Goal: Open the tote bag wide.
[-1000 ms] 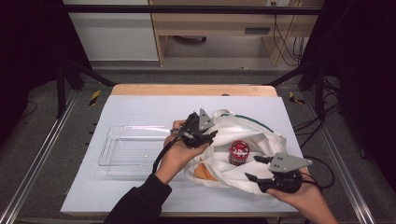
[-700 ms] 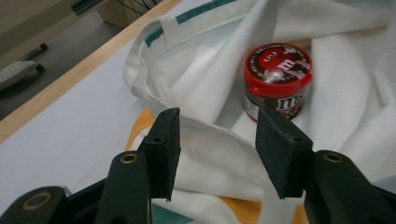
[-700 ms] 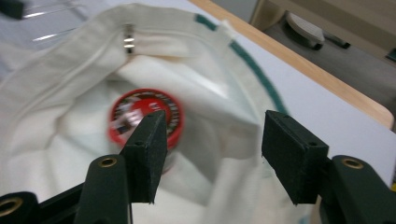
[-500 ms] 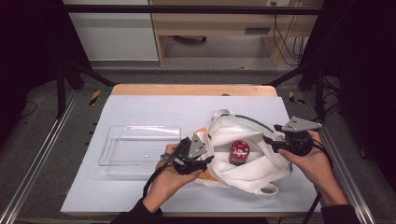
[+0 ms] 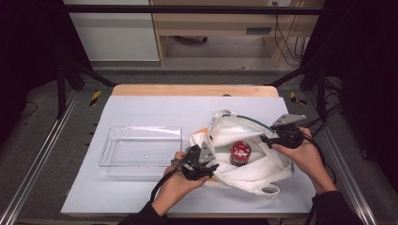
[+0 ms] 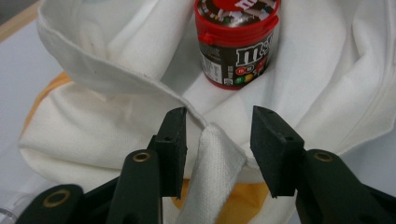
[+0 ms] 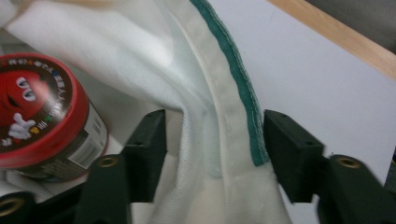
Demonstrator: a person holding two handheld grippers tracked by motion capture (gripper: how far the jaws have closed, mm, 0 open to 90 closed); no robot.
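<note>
The left gripper sits at the near left rim of the white cloth bag, which lies on the pale sheet covering the table. In the left gripper view its jaws stand apart and have just been closing, with a folded fabric edge between them; the pads do not yet press it. Straight ahead of these jaws, inside the bag mouth, stands the candy tub: cylindrical, red lid and base, glossy brown printed label. Bag folds rise on both sides of it.

The right gripper is at the bag's far right rim. Its jaws are likewise apart and have just been closing around the hem, a stitched white band with green edging; gaps show beside both pads. The tub lies to the left of these jaws in the right gripper view, close by.

An orange item shows under the bag beneath the left jaws. A clear, ribbed plastic tray stands just beyond the left gripper's outer side, apart from the bag
</note>
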